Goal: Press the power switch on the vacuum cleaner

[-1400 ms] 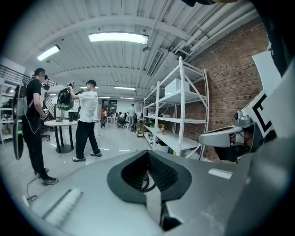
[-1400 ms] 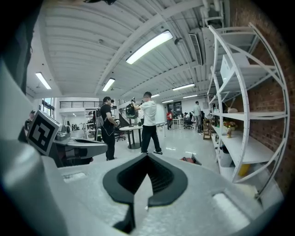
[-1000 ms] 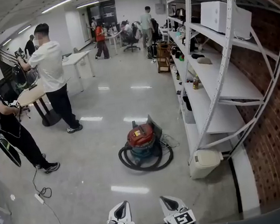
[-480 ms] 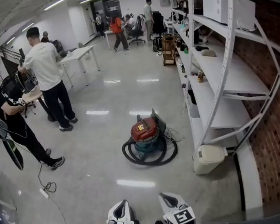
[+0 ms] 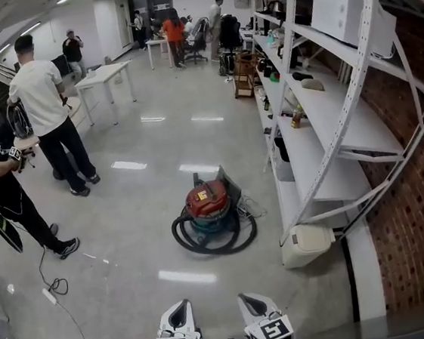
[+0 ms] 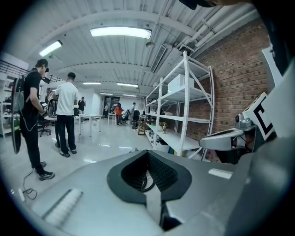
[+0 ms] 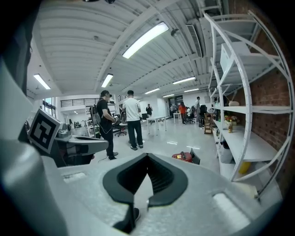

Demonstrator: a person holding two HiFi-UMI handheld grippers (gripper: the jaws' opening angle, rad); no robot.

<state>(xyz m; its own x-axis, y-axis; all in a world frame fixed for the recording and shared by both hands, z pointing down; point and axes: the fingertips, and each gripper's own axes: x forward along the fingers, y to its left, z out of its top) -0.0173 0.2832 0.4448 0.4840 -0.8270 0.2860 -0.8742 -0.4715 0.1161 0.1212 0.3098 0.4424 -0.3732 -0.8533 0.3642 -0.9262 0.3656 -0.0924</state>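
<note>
vacuum cleaner [image 5: 209, 202] on floor beside shelf [image 5: 321, 126], hose [image 5: 205, 244] coiled round it | left gripper [image 5: 181, 310] jaws together, empty | right gripper [image 5: 248, 302] likewise, both well apart from vacuum cleaner

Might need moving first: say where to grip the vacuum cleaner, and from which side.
Probably the dark handle on the vacuum cleaner, atop its red lid, from above: it stands upright, and the hose coiled round its base blocks low side grips.
</note>
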